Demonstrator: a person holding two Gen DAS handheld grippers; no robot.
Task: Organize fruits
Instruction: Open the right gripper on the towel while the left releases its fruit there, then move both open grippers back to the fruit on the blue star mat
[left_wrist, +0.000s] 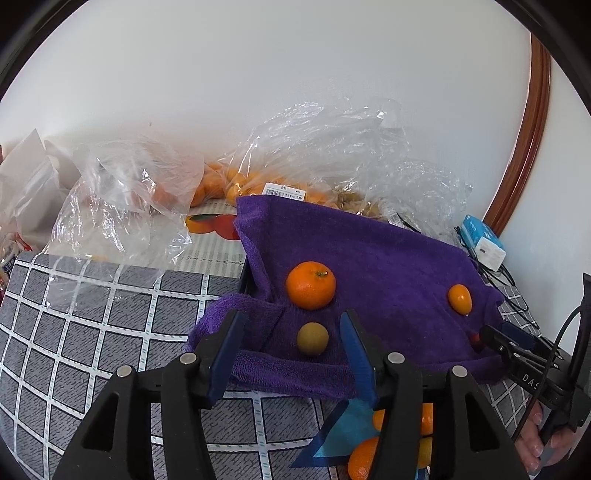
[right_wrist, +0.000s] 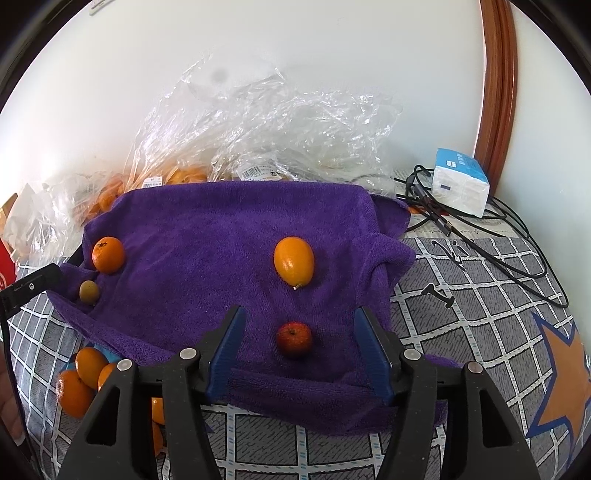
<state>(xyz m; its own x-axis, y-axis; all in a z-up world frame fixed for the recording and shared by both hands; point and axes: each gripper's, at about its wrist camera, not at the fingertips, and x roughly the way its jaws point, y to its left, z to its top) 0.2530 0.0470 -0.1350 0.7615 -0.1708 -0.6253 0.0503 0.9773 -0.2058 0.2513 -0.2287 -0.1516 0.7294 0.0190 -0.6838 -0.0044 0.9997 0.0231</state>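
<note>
Just ahead of the right gripper (right_wrist: 299, 347), between its released jaws but untouched, sits a small round red fruit (right_wrist: 294, 339) on the purple terry towel (right_wrist: 207, 236); the left gripper (left_wrist: 291, 350), also released, frames a small round olive-green fruit (left_wrist: 313, 338).

Loose oranges (left_wrist: 369, 458) partly hidden behind left gripper; bag label (left_wrist: 283, 192) print too small.

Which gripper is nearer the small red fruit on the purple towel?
Right. The right gripper straddles the red fruit, jaws open; the left gripper sits across the towel by the greenish fruit.
</note>
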